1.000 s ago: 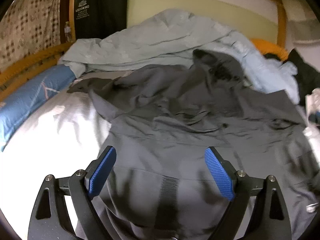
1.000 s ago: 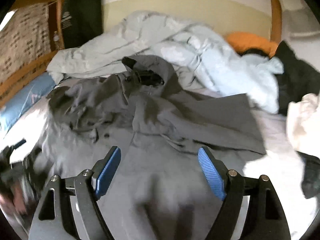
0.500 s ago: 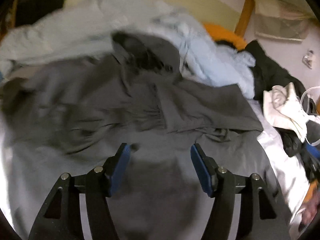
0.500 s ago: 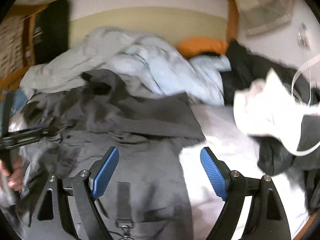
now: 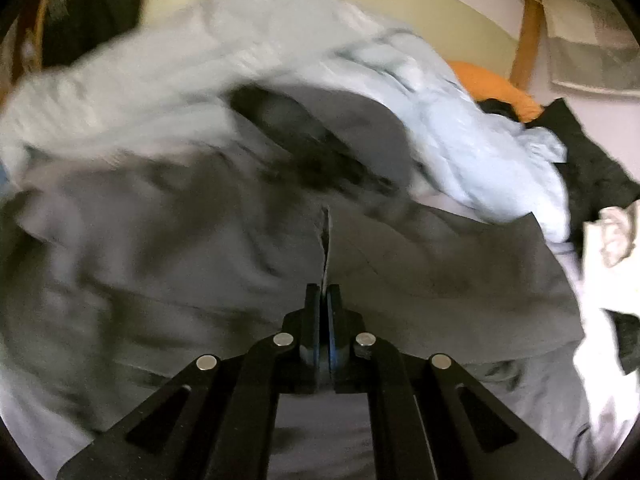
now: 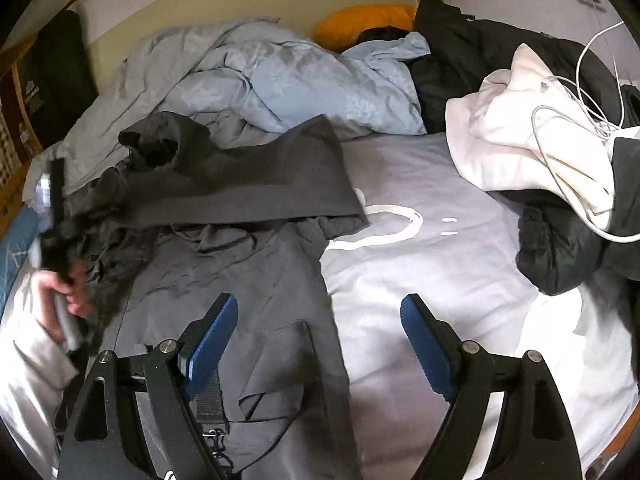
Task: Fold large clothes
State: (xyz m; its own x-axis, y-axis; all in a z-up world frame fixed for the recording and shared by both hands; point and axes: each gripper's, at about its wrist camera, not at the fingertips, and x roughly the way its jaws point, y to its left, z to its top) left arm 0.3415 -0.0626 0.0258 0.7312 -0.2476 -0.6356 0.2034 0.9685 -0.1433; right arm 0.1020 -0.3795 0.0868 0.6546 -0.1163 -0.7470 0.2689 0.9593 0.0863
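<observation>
Bed sheet (image 6: 420,264) under grey jacket (image 6: 248,280); blue duvet (image 6: 304,88) behind; left claw (image 5: 324,296) closed, empty; right claw (image 6: 320,336) wide open

Motion blur smears the grey jacket (image 5: 168,240) and pale quilt (image 5: 160,76) in the left view.

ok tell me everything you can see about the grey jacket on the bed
The dark grey hooded jacket of thin, wrinkled fabric lies spread on the pale bedsheet. Its dark-lined hood rests against the light blue duvet, and one sleeve is folded across the chest. A pocket flap and a strap show near the hem. The left gripper is shut just above it; the right gripper hovers open over its edge.
</observation>
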